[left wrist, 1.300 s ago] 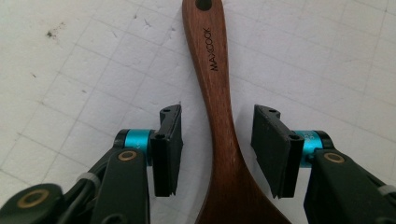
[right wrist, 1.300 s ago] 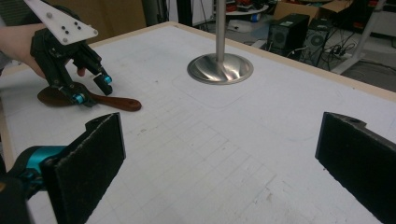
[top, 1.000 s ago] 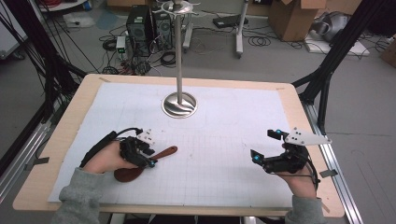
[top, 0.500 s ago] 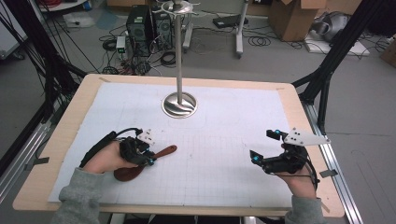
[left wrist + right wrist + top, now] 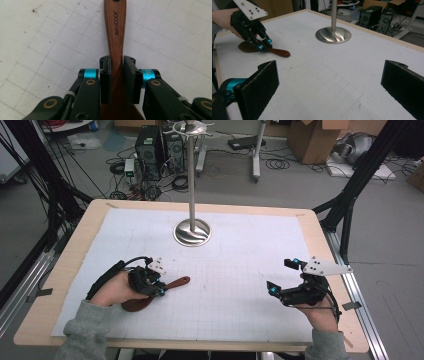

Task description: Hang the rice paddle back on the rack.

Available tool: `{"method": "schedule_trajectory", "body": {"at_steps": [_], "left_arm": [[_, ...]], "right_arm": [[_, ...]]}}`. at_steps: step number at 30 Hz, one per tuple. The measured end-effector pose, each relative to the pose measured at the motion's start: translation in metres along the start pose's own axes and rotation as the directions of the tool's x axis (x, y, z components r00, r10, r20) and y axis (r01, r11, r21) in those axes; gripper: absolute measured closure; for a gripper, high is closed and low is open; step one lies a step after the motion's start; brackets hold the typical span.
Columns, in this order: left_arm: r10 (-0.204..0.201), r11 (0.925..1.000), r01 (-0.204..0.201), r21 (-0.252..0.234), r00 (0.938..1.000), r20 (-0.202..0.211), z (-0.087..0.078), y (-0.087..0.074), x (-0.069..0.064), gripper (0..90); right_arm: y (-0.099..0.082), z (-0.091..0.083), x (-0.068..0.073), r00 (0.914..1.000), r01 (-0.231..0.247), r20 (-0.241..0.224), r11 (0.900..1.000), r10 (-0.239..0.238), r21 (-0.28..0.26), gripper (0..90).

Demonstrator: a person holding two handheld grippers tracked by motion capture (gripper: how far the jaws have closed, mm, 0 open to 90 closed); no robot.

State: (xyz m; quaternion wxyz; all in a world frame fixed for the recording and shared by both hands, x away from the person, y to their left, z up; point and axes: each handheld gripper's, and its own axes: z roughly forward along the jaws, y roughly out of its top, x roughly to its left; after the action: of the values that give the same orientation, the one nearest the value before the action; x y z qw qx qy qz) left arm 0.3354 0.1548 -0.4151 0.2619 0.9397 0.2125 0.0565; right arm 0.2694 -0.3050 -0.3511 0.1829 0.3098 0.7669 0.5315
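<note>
A dark wooden spoon lies on the white gridded mat at the front left, its bowl under the person's left hand. My left gripper points down over the handle. In the left gripper view the handle, marked MAXCOOK, runs between the two pads, which press on its sides; my left gripper has just been closing and is shut on it. My right gripper rests at the front right, open. Its wide-apart pads hold nothing, and beyond them I see the left gripper on the spoon.
A steel pole on a round base stands at the middle back of the mat, also seen as a shiny disc. The table's wooden rim frames the mat. Computer cases, cables and boxes lie on the floor behind.
The left gripper's jaws have drawn in around the spoon handle. Both hands have stayed where they were, and the spoon has not moved.
</note>
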Motion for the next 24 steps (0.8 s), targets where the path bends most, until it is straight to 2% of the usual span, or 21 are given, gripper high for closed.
{"method": "schedule_trajectory", "body": {"at_steps": [3, 6, 10, 13, 14, 17, 20, 24], "left_arm": [[0.003, 0.9999, -0.002, -0.015, 1.0, 0.008, -0.003, -0.001, 0.002, 76.7], [-0.017, 0.9982, 0.017, -0.057, 0.9998, 0.01, -0.01, -0.002, 0.004, 76.7], [-0.023, 0.9962, 0.024, -0.083, 0.9996, 0.019, -0.017, -0.004, 0.005, 76.8], [-0.019, 0.9961, 0.02, -0.086, 0.9996, 0.02, -0.02, -0.004, 0.006, 76.7], [-0.033, 0.9947, 0.035, -0.097, 0.9993, 0.015, -0.021, -0.004, 0.005, 76.8], [-0.034, 0.994, 0.035, -0.103, 0.9993, 0.016, -0.024, -0.004, 0.006, 76.8], [-0.041, 0.9929, 0.045, -0.11, 0.9985, 0.036, -0.026, -0.005, 0.005, 76.8], [-0.048, 0.9909, 0.051, -0.124, 0.9984, 0.03, -0.031, -0.007, 0.007, 76.8]], "right_arm": [[0.0, 0.001, 0.0, 1.0, 0.001, -0.002, 1.0, -0.001, 0.0, 0.1], [0.0, 0.001, 0.0, 1.0, 0.001, -0.001, 1.0, -0.001, 0.005, 0.1], [0.0, 0.002, 0.0, 1.0, -0.001, -0.001, 1.0, 0.001, 0.007, 0.1], [0.0, 0.002, 0.0, 1.0, 0.003, 0.001, 1.0, -0.003, 0.005, 0.1], [-0.001, 0.002, 0.0, 1.0, 0.0, -0.001, 1.0, 0.0, 0.009, 0.1], [0.0, 0.002, 0.0, 1.0, -0.001, -0.001, 1.0, 0.001, 0.009, 0.1], [0.0, 0.003, -0.001, 1.0, 0.002, -0.002, 1.0, -0.002, 0.009, 0.1], [0.0, 0.004, -0.001, 1.0, 0.0, -0.003, 1.0, 0.0, 0.009, 0.1]]}}
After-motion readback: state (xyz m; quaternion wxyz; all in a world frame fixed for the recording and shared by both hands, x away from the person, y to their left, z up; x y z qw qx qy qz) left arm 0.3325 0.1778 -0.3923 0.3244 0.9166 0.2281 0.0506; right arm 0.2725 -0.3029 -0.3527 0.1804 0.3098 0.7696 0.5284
